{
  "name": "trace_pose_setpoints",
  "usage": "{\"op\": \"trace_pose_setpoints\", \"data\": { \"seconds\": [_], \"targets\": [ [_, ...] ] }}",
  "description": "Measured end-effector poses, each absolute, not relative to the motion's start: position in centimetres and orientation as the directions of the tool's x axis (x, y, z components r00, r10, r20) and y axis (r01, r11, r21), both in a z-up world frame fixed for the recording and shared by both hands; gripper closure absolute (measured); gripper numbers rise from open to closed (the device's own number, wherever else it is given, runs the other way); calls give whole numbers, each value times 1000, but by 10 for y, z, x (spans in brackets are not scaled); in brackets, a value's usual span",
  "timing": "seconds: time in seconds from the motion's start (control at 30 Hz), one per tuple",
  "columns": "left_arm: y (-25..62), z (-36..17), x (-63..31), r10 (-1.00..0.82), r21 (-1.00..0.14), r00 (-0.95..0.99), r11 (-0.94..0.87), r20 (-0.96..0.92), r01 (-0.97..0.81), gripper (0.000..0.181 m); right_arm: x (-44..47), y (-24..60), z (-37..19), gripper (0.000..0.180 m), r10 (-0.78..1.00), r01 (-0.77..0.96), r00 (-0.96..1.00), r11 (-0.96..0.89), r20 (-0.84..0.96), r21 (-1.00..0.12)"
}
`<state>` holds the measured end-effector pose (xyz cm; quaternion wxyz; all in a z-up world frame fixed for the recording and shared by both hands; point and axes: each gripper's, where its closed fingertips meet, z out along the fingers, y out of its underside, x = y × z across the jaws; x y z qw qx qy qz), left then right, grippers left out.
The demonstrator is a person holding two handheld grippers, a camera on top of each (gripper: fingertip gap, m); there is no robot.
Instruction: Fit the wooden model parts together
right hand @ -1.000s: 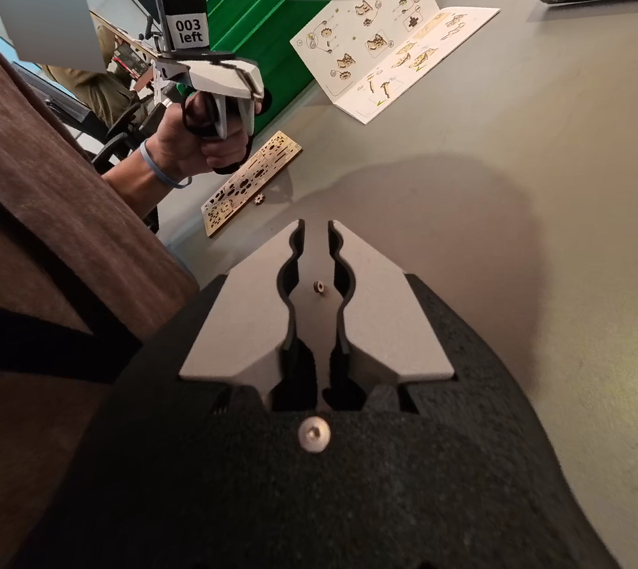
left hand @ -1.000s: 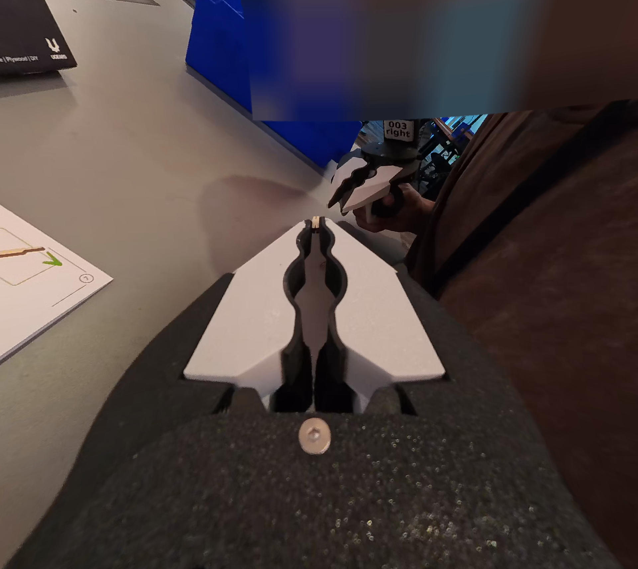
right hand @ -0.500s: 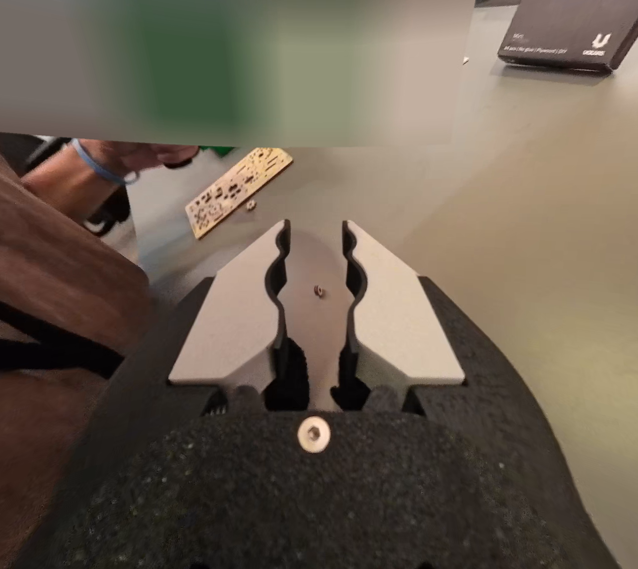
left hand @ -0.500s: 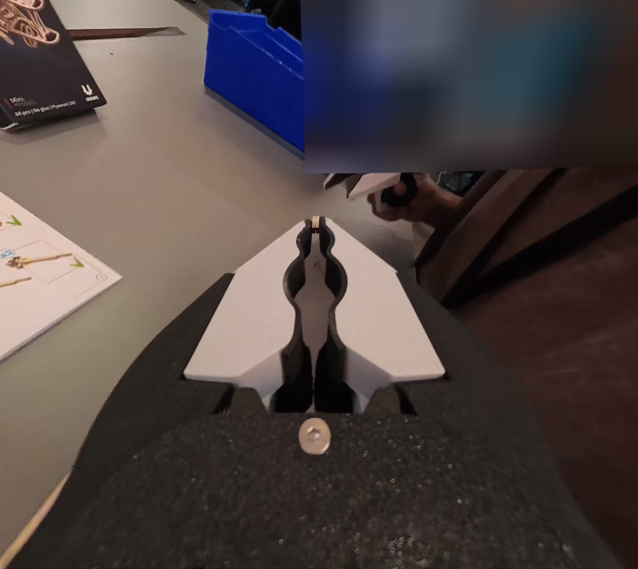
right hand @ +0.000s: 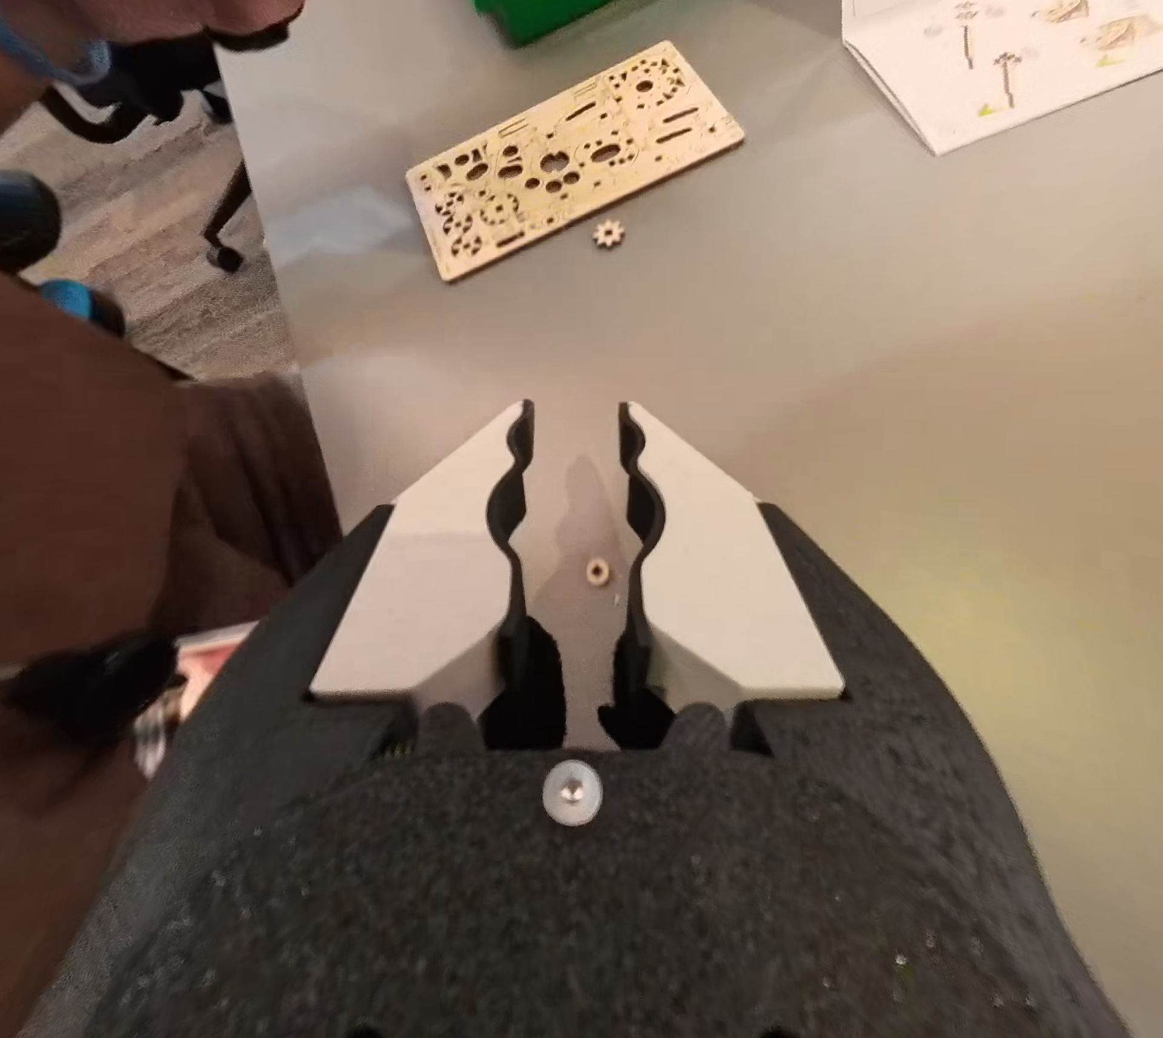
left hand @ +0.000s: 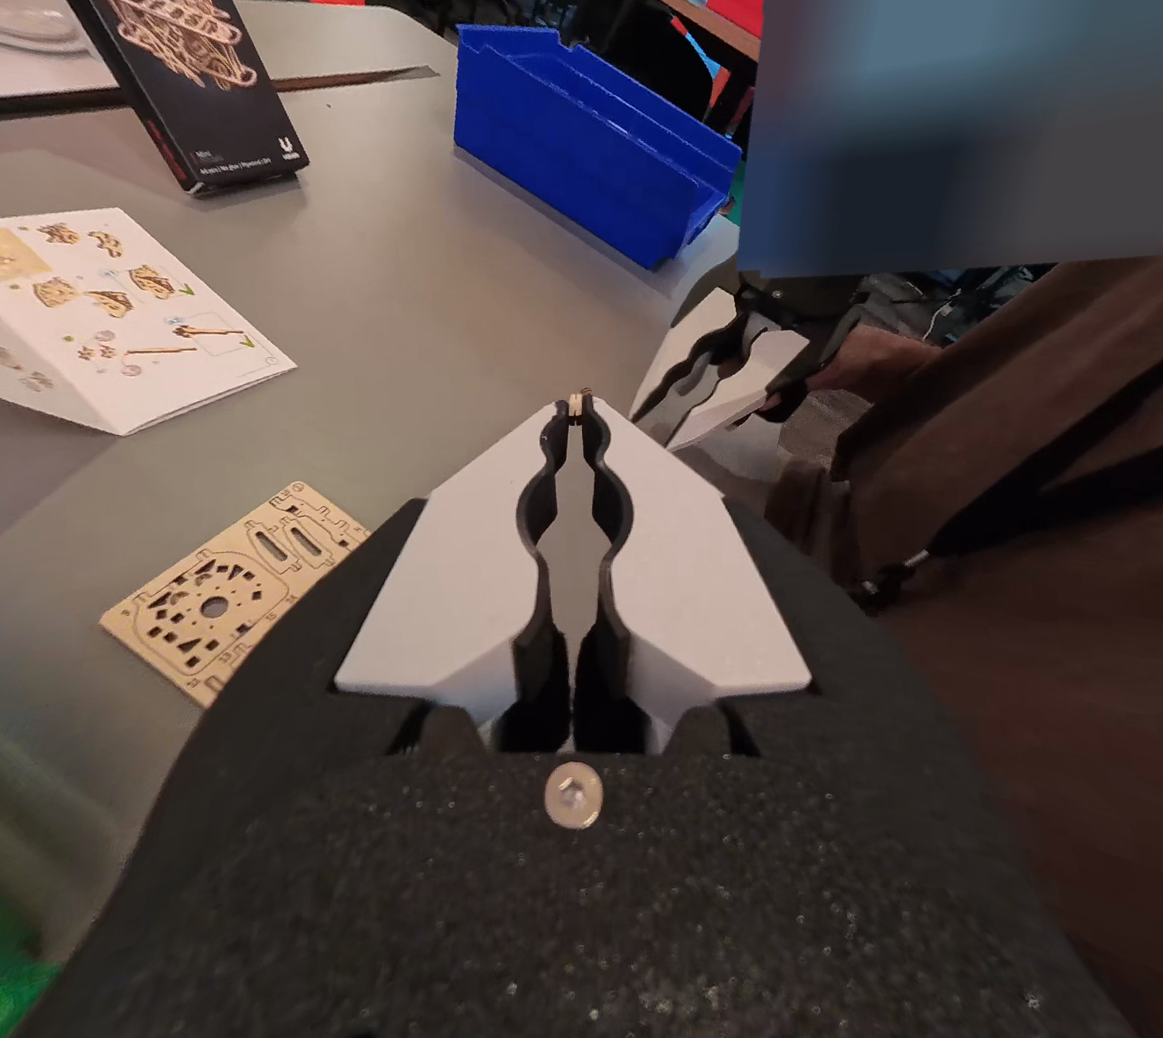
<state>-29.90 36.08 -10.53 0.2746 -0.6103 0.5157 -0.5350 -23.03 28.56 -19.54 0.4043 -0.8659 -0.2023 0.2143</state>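
2 grippers differ: the left gripper (left hand: 574,406) pinches a small wooden part (left hand: 574,402) at its very tips, held edge-on, while the right gripper (right hand: 576,410) hangs spread over the table (right hand: 881,441). A tiny wooden ring (right hand: 596,571) lies flat below between its fingers, nearer the right one; being round, it has no long axis.

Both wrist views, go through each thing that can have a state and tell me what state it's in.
Left gripper: shut on small pale wooden piece.
Right gripper: open, empty.
Tiny wooden ring: lying flat on table.
Small wooden gear: loose, beside sheet.
Flat wooden parts sheet: flat, many cut-outs gone.
Blue plastic bin: upright.
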Motion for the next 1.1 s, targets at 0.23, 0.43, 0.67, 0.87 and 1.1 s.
{"op": "trace_pose_setpoints", "data": {
  "seconds": [0.23,0.43,0.67,0.87,1.1],
  "targets": [
    [379,-114,-309,-917,-879,-46,-364,395,-307,180,-276,348,-218,155,582,357,812,-561,-49,-747],
    [387,-120,-315,-902,-865,-29,-402,430,-301,180,-284,377,-240,155,609,426,793,-559,-4,-711],
    [387,-123,-315,-894,-858,-39,-414,446,-303,179,-291,385,-242,157,608,402,793,-576,-44,-712],
    [388,-122,-314,-881,-851,-51,-436,470,-294,179,-289,386,-244,165,618,405,785,-566,-45,-718],
    [383,-120,-309,-833,-821,-104,-501,543,-274,180,-283,379,-216,165,669,408,743,-439,12,-800]
  ]
}}
